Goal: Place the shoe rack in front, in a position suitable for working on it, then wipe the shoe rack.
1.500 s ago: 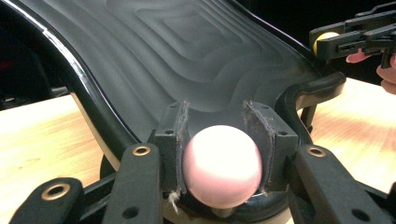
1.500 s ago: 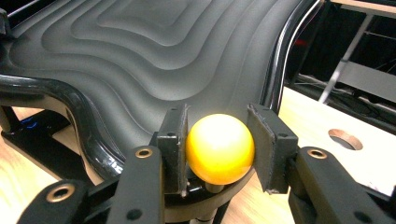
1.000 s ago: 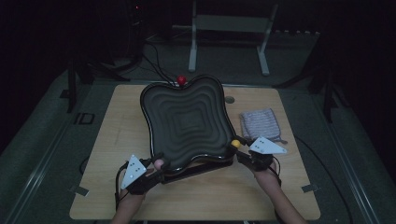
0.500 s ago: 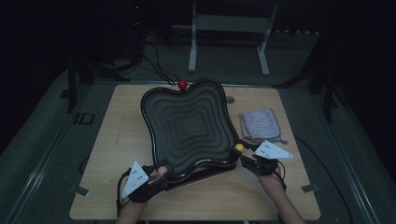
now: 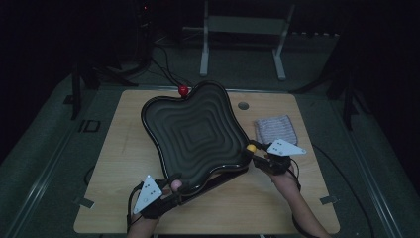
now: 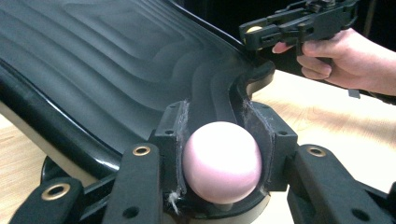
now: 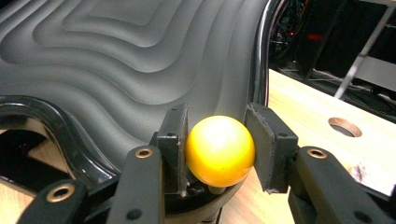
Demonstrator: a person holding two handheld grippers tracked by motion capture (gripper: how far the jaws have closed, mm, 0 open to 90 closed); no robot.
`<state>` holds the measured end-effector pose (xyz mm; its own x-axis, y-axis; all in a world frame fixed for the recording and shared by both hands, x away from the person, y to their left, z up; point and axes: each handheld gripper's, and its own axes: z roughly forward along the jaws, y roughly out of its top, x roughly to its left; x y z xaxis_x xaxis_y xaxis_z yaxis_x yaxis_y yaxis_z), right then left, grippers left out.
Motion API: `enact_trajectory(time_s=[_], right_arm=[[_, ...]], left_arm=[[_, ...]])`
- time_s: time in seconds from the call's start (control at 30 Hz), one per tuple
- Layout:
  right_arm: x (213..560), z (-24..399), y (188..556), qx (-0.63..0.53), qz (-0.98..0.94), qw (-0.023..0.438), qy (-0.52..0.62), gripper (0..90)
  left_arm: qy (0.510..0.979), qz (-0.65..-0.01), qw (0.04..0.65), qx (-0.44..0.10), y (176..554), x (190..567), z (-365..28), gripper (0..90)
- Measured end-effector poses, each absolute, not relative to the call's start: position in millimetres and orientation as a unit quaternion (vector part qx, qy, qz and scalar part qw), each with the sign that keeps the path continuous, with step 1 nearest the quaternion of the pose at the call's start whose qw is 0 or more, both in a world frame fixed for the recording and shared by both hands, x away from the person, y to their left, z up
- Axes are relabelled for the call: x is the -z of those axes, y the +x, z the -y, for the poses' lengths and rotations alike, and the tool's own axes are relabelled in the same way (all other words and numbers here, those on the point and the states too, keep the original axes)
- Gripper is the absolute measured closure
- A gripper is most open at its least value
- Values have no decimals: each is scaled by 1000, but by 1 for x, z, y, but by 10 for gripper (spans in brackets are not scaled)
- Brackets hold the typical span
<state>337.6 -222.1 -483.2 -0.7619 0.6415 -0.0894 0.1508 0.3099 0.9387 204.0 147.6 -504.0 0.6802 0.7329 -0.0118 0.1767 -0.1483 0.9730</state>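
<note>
**A:** Here's the black tray (image 5: 195,134), big wavy thing with stepped ridges, lying across the wooden table (image 5: 124,148). It's tipped, one edge raised off the wood.

**B:** And look at the handles! The left gripper (image 6: 219,158) has its jaws clamped on a pink ball (image 6: 220,161) at the tray's near corner, pads pressed to both sides.

**A:** Same story opposite. The right gripper (image 7: 218,149) is closed on a yellow ball (image 7: 219,150) at the right-hand corner, and both pads touch it.

**B:** From above, a red ball (image 5: 183,90) sits on the far corner, up by the table's back edge.

**A:** A striped cloth (image 5: 274,129) lies just beside the tray on the right, near the right hand (image 5: 285,173).

**B:** There's a round hole (image 5: 242,105) in the tabletop beyond it.
</note>
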Motion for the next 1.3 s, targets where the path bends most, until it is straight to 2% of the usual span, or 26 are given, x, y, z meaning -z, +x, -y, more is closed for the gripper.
enact_trajectory(time_s=[0.5, 0.63, 0.93, 1.2, 1.3], right_arm=[[482, 218, 342, -525, -781, 229, 249, 593], [482, 217, 340, -521, -785, 228, 247, 469], [473, 229, 340, -535, -766, 235, 268, 307], [460, 253, 343, -550, -739, 254, 295, 294], [459, 263, 347, -544, -731, 266, 316, 262]], left_arm=[[713, -314, 579, -242, 205, 506, -151, 597], [713, -312, 580, -241, 205, 506, -151, 597], [712, -310, 582, -242, 206, 507, -152, 597], [712, -309, 582, -242, 206, 507, -152, 597], [712, -310, 583, -242, 206, 507, -152, 596]])
